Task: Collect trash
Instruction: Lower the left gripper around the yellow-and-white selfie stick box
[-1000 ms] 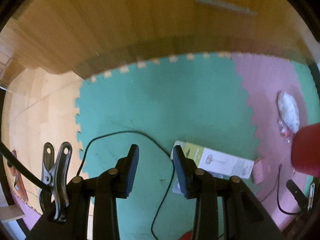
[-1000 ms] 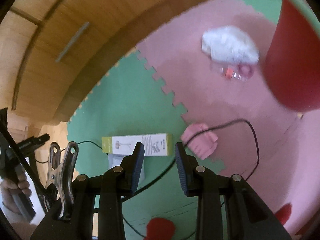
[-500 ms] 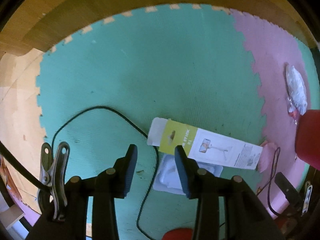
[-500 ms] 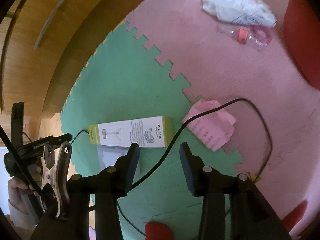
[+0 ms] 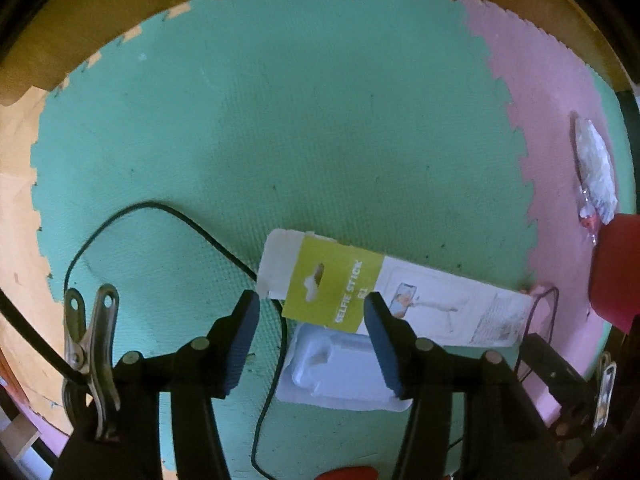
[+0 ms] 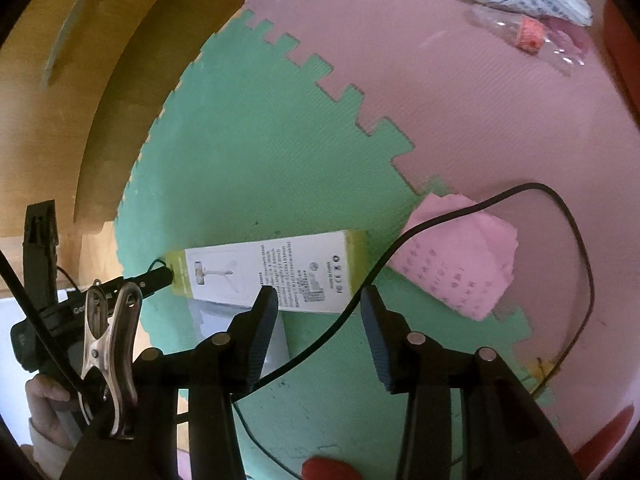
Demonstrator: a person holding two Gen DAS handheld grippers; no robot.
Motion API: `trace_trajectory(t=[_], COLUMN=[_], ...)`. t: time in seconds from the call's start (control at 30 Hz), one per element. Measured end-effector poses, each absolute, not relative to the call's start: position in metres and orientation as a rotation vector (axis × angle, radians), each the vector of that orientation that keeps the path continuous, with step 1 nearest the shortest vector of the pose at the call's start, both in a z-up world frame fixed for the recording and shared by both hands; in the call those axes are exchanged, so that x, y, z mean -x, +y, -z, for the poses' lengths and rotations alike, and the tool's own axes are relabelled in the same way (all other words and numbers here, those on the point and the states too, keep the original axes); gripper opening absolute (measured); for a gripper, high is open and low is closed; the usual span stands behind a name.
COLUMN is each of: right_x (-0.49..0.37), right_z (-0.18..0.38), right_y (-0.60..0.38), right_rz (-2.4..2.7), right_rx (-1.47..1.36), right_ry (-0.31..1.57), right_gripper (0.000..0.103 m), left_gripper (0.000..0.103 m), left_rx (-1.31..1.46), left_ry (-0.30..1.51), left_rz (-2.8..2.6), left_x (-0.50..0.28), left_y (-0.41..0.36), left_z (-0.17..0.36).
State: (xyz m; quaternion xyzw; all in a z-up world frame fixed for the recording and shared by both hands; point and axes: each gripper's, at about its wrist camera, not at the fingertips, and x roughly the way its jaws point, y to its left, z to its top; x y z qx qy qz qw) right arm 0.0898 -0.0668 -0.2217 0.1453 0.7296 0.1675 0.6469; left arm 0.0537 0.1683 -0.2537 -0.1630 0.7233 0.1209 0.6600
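Approach step of trash pickup shown. Left gripper held over green end of selfie-stick box, jaws just widened, nothing pinched between them. Box seen flat on green mat, partly over clear plastic tray. Right gripper parted, empty, poised near box's other end (black cable crossing between). Pink paper just beside box. Next move judged: box edge to be straddled, cable avoided, jaws closed.
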Motion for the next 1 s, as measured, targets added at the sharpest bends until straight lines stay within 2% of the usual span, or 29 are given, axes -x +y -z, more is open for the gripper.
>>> trace_trajectory(t=[0.23,0.6,0.93,1.0], right_x=[-0.087,-0.087,-0.087,-0.086], right_z=[0.23,0.256,0.261,0.26], right_y=[-0.055,-0.061,-0.063,-0.063], right_rz=[-0.41,-0.366,-0.388,-0.4], right_rx=[-0.283,-0.312,-0.318,-0.305], right_ry=[1.665,1.715,1.714,1.708], right_gripper=[0.048,0.051,0.053,0.053], left_gripper=[0.063,0.074,0.072,0.068], left_rx=[0.419,0.693,0.682,0.667], left_ry=[1.623,1.576,1.556,1.581], left_rz=[-0.275,-0.255,-0.131,-0.039], left_x=[-0.054,-0.049,-0.053,-0.055], left_y=[0.174,0.196,0.182,0.162], left_z=[0.265,0.28,0.285,0.289])
